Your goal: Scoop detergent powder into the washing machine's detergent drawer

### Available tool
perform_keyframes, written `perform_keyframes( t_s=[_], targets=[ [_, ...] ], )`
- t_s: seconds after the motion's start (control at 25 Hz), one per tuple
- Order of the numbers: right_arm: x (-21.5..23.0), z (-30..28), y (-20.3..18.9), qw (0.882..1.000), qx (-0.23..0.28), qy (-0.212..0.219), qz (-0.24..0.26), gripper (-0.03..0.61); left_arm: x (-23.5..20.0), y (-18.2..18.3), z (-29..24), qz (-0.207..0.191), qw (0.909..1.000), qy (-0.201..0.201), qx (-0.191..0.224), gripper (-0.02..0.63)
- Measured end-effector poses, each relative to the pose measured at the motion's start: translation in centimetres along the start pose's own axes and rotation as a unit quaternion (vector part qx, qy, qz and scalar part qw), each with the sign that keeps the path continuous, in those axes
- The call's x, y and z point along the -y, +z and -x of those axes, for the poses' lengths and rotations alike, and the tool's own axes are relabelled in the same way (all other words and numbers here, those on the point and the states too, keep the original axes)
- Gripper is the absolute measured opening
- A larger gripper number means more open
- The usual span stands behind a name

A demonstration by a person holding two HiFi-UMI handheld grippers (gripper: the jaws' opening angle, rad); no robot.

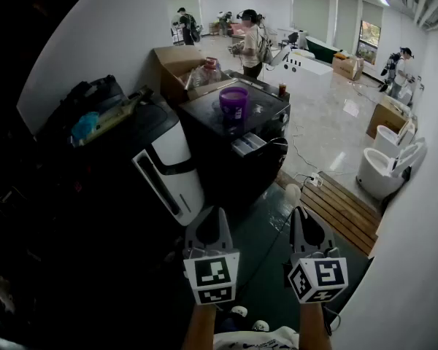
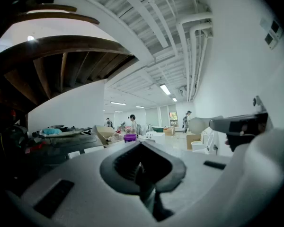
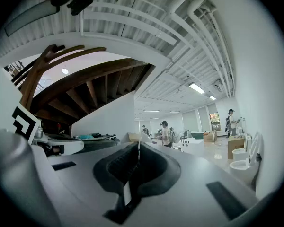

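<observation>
A purple detergent tub stands on top of a dark washing machine in the middle of the head view. On the machine's front, a pale drawer sticks out. Both grippers hang low and near me, well short of the machine. My left gripper is shut with nothing in it, and so is my right gripper. In the left gripper view the shut left gripper points toward the distant purple tub. The right gripper shows its jaws pressed together, empty.
A black-and-white appliance stands left of the washing machine, with clutter on its top. A cardboard box sits behind. To the right are a wooden pallet, a power strip, toilets and a white wall. People stand at the back.
</observation>
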State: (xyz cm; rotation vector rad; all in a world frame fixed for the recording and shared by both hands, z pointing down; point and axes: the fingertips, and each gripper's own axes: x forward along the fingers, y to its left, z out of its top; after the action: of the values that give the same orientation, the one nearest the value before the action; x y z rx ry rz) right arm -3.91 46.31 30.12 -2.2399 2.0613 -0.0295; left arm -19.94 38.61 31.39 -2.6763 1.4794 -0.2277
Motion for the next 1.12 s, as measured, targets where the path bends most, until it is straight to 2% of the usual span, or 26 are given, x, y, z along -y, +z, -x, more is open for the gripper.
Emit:
perform_keyframes(
  t_s=[0.52, 1.12],
  targets=[
    [-0.2, -2.3, -0.8, 1.0, -0.005, 0.002, -0.002, 0.02, -0.8, -0.4, -2.1, 0.003, 1.0, -0.001, -0.002, 0.002],
    [-1.8, -8.1, -2.0, 1.0, -0.004, -0.017, -0.015, 0.02, -5.0, -1.3, -7.4, -0.003, 0.9997, -0.023, -0.006, 0.002]
  ],
)
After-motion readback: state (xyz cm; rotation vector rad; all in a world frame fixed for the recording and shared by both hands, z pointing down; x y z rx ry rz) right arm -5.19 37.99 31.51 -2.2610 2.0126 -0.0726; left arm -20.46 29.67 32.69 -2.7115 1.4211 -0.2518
